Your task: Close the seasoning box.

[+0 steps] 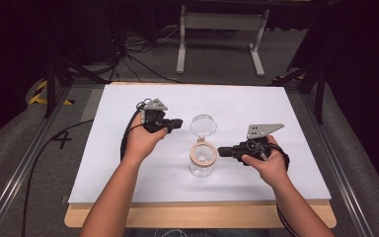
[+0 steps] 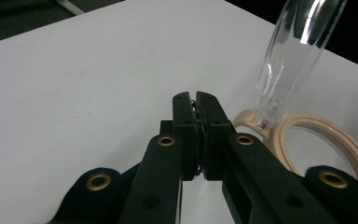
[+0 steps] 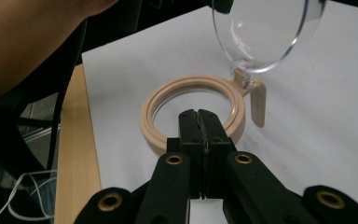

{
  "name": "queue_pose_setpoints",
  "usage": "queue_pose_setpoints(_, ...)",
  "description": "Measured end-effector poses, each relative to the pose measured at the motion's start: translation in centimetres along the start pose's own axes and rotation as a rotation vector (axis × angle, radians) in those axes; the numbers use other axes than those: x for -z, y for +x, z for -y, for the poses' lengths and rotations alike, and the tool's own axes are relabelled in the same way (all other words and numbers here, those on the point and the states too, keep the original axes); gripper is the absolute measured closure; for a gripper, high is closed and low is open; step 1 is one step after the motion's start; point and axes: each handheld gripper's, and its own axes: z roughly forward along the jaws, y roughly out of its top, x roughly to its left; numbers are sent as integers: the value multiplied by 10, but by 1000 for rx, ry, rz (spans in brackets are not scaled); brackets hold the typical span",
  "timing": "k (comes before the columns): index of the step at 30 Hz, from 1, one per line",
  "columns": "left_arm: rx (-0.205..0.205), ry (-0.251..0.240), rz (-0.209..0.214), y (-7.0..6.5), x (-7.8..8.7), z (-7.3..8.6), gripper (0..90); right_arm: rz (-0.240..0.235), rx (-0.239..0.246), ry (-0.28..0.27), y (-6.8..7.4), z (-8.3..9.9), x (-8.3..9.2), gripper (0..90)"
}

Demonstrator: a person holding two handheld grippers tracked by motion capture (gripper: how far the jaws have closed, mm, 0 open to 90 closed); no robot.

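Note:
A clear jar [image 1: 202,165] with a beige rim ring [image 1: 194,155] stands in the middle of the white board. Its round clear lid [image 1: 203,124] is swung up and open on a hinge. My left gripper [image 1: 179,123] is shut and empty, just left of the lid. In the left gripper view the shut gripper [image 2: 196,100] sits beside the beige ring [image 2: 307,130] and the lid [image 2: 298,42]. My right gripper [image 1: 220,151] is shut and empty at the ring's right side. In the right gripper view, the gripper [image 3: 199,114] points over the ring [image 3: 161,100], with the lid [image 3: 265,32] standing behind.
The white board [image 1: 276,108] lies on a wooden tabletop [image 1: 202,217] whose strip shows at the near edge. Metal rails run along both sides. Cables and a white frame [image 1: 222,22] stand on the floor beyond the far edge.

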Motion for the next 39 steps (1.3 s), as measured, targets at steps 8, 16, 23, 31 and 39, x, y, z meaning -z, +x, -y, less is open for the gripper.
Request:
queue_pose_setpoints(8, 11, -4, 24, 1, -14, -9, 869, 6, 16, -10, 4, -10, -15, 900)
queue_pose_setpoints(16, -8, -27, 44, -6, -13, -15, 874, -1, 23, -7, 1, -13, -22, 900)
queue_pose_setpoints(23, -28, -27, 59, -15, -8, -17, 873, -4, 8, -23, -2, -13, -22, 900)
queue_pose_setpoints(31, -69, -14, 70, -26, -1, -19, 874, -3, -7, -29, -3, -13, -22, 900)
queue_pose_setpoints(39, -85, -10, 75, -35, 6, -19, 861, -23, -16, -24, -2, -12, -23, 900)
